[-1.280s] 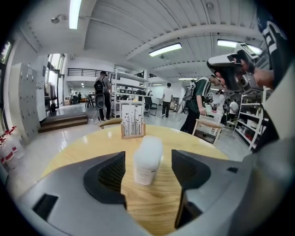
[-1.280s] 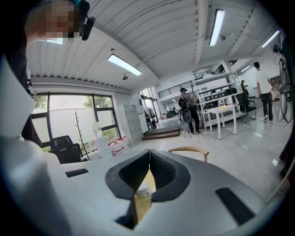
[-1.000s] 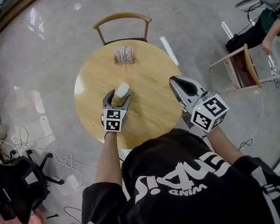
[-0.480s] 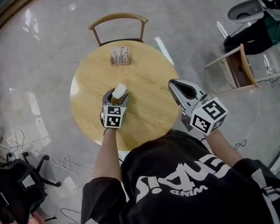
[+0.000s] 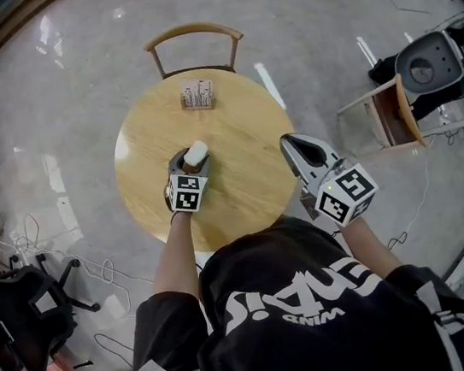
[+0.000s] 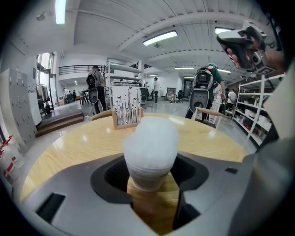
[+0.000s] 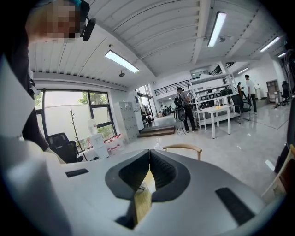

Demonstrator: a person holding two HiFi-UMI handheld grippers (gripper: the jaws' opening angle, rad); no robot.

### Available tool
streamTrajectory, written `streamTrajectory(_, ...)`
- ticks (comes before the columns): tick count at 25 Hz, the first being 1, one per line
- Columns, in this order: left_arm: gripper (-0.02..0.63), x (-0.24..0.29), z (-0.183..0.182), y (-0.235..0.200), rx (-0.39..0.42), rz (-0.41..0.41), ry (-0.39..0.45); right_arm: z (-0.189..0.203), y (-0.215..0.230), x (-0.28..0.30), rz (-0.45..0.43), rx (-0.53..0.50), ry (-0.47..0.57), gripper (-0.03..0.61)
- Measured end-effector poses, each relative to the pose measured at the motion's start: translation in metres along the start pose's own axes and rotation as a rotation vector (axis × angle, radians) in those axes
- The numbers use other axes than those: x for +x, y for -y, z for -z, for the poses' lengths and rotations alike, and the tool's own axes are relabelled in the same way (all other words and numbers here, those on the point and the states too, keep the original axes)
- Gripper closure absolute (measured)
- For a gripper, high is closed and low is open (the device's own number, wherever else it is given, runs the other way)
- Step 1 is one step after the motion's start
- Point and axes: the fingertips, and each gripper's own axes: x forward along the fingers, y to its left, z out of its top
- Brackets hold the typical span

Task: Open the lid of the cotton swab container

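Left claw (image 5: 193, 162) tilts downward, jaws just closing around the swab container (image 6: 150, 147), gaps seen only in its own view; right claw (image 5: 290, 141) hovers shut.

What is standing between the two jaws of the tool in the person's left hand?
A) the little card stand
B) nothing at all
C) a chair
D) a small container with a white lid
D: the left gripper has the white-lidded container standing upright on the table between its jaws, which have just been closing around it. The card stand sits apart, near the table's far edge.
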Motion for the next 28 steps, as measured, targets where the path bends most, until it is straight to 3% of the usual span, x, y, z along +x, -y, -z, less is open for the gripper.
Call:
streamTrajectory(9, 0.36, -0.003, -0.002, 0.003, 0.019, 0.014, -0.004, -0.001, 0.001, -0.002, -0.001, 0.0, 0.001, 0.577)
streamTrajectory(18, 0.365, -0.006, -0.016, 0.005, 0.029, 0.031, 0.052, -0.002, 0.002, -0.001, -0.011, 0.003, 0.004, 0.577)
streamTrajectory(28, 0.365, -0.043, -0.063, 0.016, 0.061, 0.081, 0.111, 0.004, -0.002, 0.002, -0.033, 0.007, -0.001, 0.577)
